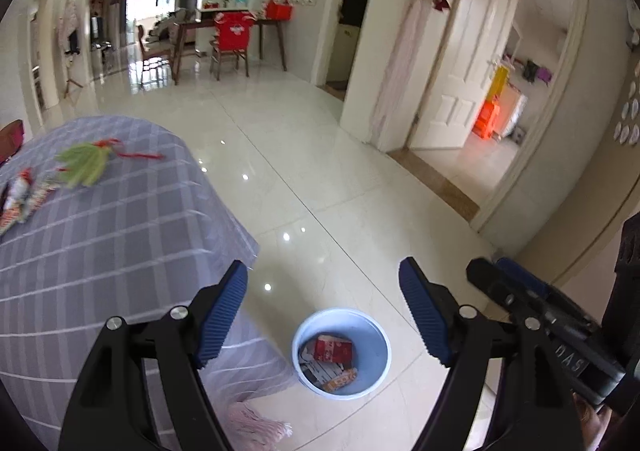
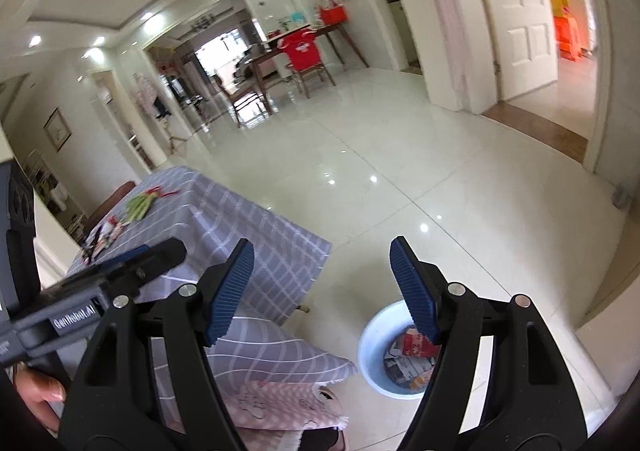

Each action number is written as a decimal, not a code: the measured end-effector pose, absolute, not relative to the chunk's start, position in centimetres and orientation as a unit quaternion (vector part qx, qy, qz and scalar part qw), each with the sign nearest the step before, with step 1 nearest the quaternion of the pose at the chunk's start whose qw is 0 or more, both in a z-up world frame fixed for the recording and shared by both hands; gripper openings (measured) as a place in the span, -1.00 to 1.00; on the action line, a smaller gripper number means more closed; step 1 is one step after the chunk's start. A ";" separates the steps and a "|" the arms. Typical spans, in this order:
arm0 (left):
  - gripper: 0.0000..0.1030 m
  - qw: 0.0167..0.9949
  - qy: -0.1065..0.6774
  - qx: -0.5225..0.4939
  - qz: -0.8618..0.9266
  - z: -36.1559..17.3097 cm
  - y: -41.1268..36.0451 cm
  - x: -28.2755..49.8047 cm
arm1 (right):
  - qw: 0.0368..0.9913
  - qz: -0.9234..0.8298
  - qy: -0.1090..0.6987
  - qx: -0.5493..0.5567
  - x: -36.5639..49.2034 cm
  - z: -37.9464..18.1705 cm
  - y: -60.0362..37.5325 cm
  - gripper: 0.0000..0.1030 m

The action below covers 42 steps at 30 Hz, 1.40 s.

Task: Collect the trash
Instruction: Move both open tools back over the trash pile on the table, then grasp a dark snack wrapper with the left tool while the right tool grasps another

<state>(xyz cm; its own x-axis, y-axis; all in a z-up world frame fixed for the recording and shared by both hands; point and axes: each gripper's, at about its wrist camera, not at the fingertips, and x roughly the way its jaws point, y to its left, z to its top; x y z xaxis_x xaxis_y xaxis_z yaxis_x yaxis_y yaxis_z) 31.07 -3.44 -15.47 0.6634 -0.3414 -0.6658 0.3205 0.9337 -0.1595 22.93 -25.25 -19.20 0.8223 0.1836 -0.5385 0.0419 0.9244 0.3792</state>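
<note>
A light blue bin (image 1: 376, 367) (image 2: 370, 355) stands on the tiled floor beside the table, with a red carton (image 1: 332, 349) (image 2: 416, 345) and other wrappers inside. My left gripper (image 1: 322, 283) hangs open above the bin with nothing between its blue pads. My right gripper (image 2: 322, 265) is also open and empty, above the bin and the table's corner. On the grey checked tablecloth (image 1: 120, 235) (image 2: 256, 235) lie a green tasselled item (image 1: 86, 165) (image 2: 140, 205) and red-and-white wrappers (image 1: 22, 197) (image 2: 110, 233) at the far left.
The other gripper shows at the right edge of the left wrist view (image 1: 540, 315) and at the left of the right wrist view (image 2: 100, 287), with a hand (image 2: 40, 395) below it. A pink cushioned seat (image 2: 280, 403) sits under the table's edge. A dining table and chairs (image 1: 228, 43) stand far off.
</note>
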 end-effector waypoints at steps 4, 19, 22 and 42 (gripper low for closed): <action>0.49 0.926 0.347 -0.015 -0.149 -13.2 1.3 31.0 | 0.937 0.071 0.293 0.175 24.0 -17.7 -21.4 0.37; 0.49 0.937 0.330 -0.110 0.040 -10.8 26.4 33.8 | 0.920 0.229 0.308 0.079 32.9 -13.8 0.3 0.37; 0.49 0.925 0.344 -0.150 0.059 -11.8 30.8 34.7 | 0.911 0.253 0.320 0.067 35.0 -13.7 4.3 0.37; -0.37 0.879 0.416 -0.230 0.039 -17.7 38.2 42.5 | 0.869 0.305 0.389 0.031 43.4 -16.0 18.0 0.34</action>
